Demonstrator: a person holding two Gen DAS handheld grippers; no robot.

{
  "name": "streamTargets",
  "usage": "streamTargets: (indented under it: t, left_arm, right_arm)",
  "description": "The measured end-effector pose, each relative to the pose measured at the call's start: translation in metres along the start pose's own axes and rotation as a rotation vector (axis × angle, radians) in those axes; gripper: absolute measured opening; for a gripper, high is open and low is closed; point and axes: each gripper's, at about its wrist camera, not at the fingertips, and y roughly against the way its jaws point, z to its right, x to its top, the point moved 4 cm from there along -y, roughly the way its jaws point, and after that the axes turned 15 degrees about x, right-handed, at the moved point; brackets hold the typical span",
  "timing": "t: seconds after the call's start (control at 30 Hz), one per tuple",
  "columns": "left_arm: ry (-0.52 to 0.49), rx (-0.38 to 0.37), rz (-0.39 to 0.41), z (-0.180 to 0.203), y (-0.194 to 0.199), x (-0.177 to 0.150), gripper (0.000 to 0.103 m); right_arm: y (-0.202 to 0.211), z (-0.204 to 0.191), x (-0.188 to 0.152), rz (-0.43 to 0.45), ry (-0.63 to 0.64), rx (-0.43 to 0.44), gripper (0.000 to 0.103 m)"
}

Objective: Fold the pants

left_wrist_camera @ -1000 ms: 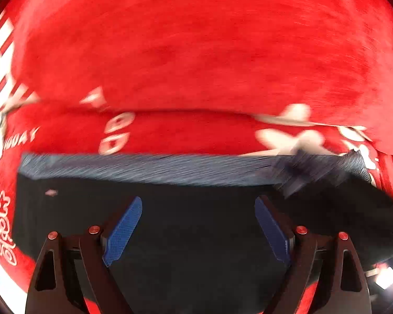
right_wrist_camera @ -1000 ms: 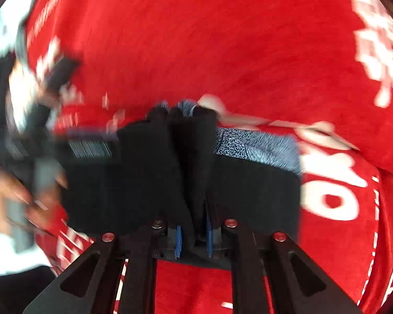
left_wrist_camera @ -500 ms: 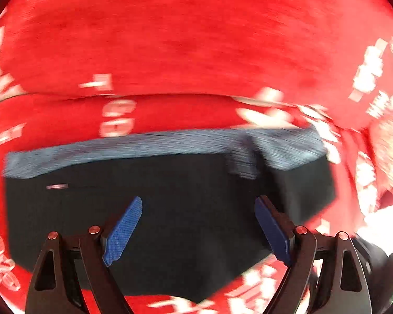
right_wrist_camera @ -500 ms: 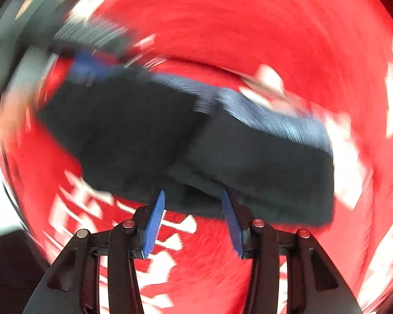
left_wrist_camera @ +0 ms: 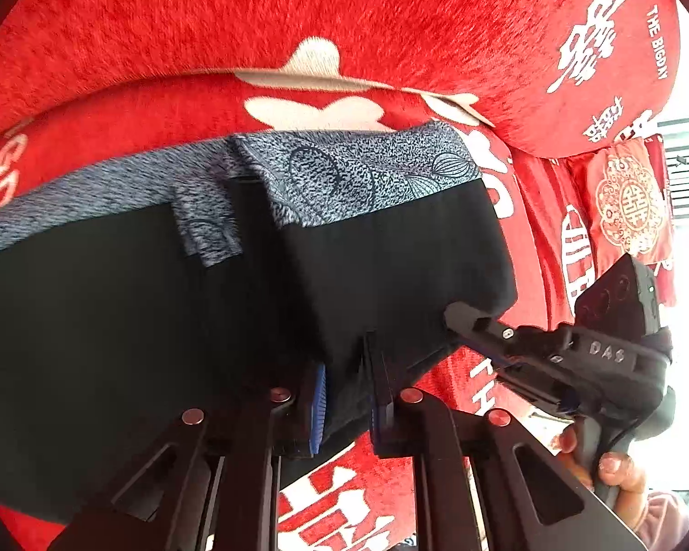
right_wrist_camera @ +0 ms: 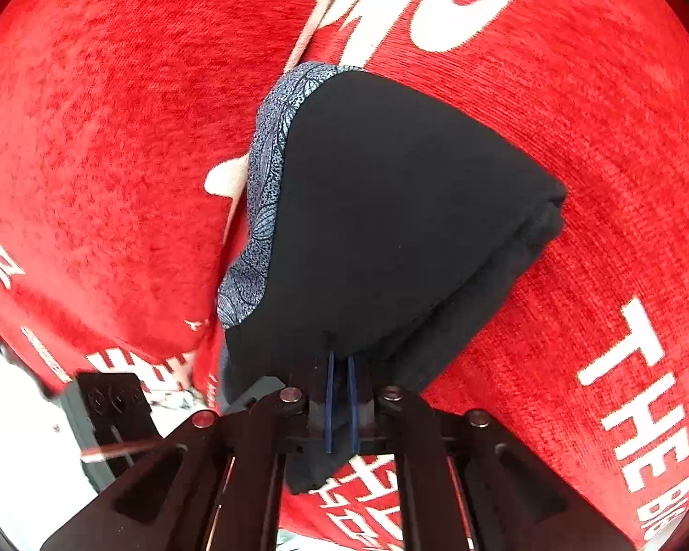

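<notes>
On the red cover, both my grippers just pinched the black pants; I must lift evenly.

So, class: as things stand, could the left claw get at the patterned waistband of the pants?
Probably not right away: the left claw is shut on the near black edge of the pants. The waistband lies uncovered beyond it, so letting go would likely free the way.

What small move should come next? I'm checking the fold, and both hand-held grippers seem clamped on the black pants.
Probably lift the near edge and carry it toward the patterned waistband. Both the left hand-held gripper and the right hand-held gripper have just closed on the pants, which lie flat on the red cover.
</notes>
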Motion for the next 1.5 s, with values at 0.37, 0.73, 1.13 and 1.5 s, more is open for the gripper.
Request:
streamTargets:
  t: [0.37, 0.73, 1.13, 1.5]
  left_arm:
    - [0.002, 0.112, 0.041, -0.025, -0.004, -0.035, 0.016]
    - [0.002, 0.129, 0.038, -0.022, -0.002, -0.031, 0.016]
    - [0.059, 0.209, 0.068, -0.039, 0.021, -0.036, 0.052]
    - [0.147, 0.299, 0.104, -0.093, 0.044, -0.049, 0.065]
  right_arm:
    - [-0.026, -0.002, -0.026, -0.15, 0.185, -0.136, 0.009]
    - [-0.009, -0.082, 0.039, -0.157, 0.534, -0.24, 0.016]
    - [-0.092, -0.066, 0.029, -0.335, 0.574, -0.299, 0.017]
    - [-0.16, -0.103, -0.046, -0.454, 0.826, -0.543, 0.012]
